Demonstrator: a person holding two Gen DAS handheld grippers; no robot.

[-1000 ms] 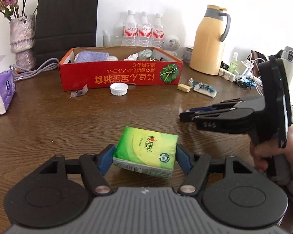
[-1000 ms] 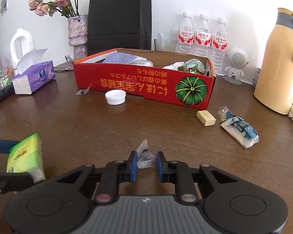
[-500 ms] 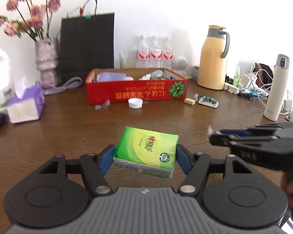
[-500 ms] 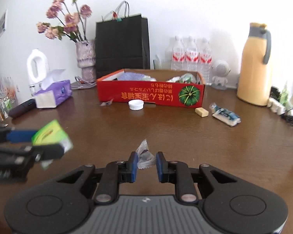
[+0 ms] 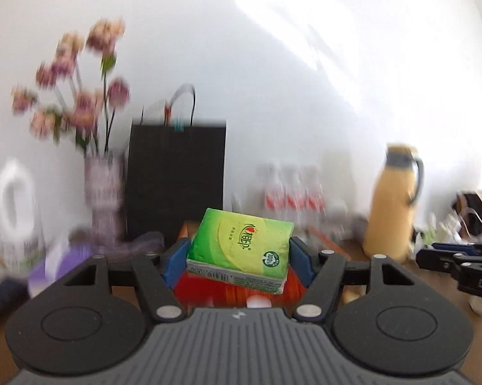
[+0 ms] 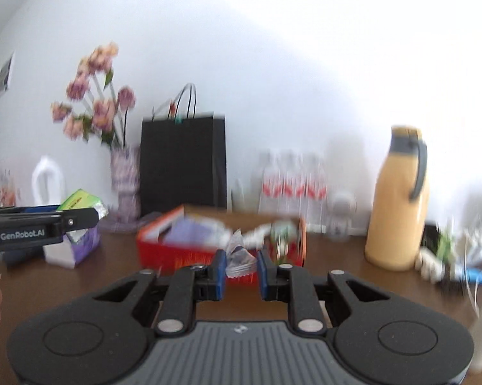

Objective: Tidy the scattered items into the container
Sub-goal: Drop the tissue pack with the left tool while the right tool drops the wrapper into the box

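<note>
Left wrist view: the left gripper (image 5: 239, 258) is clamped on a green and yellow plastic-wrapped tissue pack (image 5: 241, 246), blue pads pressing both short sides, pack held in the air and tilted slightly. Directly behind and below it, mostly hidden by the pack, sits the red cardboard box (image 5: 231, 292); only a red strip and an orange edge show, contents not visible here. A small white blob under the pack is too blurred to name. Background is motion-blurred: black paper gift bag (image 5: 176, 179), patterned vase with pink flowers (image 5: 103, 189), white plastic jug (image 5: 14, 197) and purple tissue box (image 5: 59, 264) at left, three clear water bottles with red labels (image 5: 289, 192), beige thermos jug with grey handle (image 5: 393, 205) at right. The right gripper (image 5: 459, 261) enters from the right edge, cut off. Right wrist view: the right gripper (image 6: 240, 268) is closed on a small crumpled clear plastic wrapper (image 6: 239, 255), held above the brown wooden table (image 6: 106, 276). The red box (image 6: 221, 243) lies just beyond the fingertips, open, with purple and white items inside, blurred. The left gripper (image 6: 80, 216) comes in from the left, the green pack (image 6: 80, 200) poking out, partly hidden by the finger. Purple tissue box (image 6: 77, 247) behind it. Bag (image 6: 183, 163), flowers (image 6: 125, 170), bottles (image 6: 292, 183), thermos (image 6: 399, 199) along the wall; the clutter at the far right is unreadable.
</note>
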